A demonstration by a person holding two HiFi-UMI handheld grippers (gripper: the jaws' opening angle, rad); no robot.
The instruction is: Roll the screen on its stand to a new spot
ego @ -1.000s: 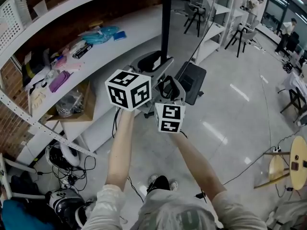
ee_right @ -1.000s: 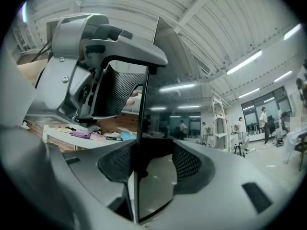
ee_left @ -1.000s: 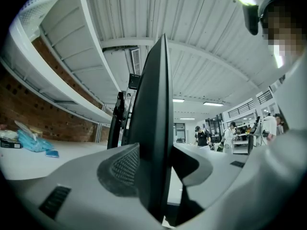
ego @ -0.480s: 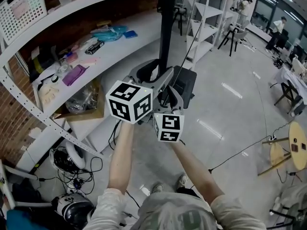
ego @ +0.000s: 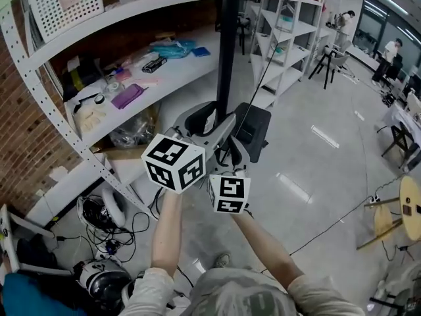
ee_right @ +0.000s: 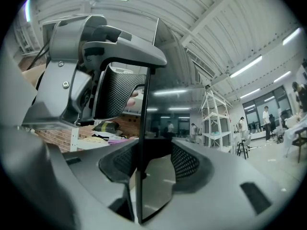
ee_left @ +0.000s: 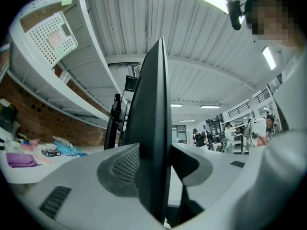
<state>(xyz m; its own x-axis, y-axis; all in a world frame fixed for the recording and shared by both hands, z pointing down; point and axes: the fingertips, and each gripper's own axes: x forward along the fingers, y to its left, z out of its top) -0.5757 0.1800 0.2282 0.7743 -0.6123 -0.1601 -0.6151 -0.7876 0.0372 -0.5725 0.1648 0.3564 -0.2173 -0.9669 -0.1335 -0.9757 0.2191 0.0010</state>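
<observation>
Insp. note — screen (ego: 227, 38) stands on the floor (ego: 316, 176) by the floor's left edge, just beside the white shelving (ego: 131, 78). It is upright and seen edge-on, with its long axis vertical.

L gripper (ee_left: 154, 169): jaws pinch the screen's near vertical edge, and the thin dark panel runs straight up between the pads.

R gripper (ee_right: 144, 169): likewise clamped on the same edge. Its view shows the L gripper gripping the panel higher up.

Key relation: the screen lies dead ahead of both claws, neither arm markedly nearer, panel plane in line with the jaws.

Judgement — a push or pull along that plane should roll the stand. Open floor lies to the right. Cables lie at the shelving's foot, so a snag risk that side.
</observation>
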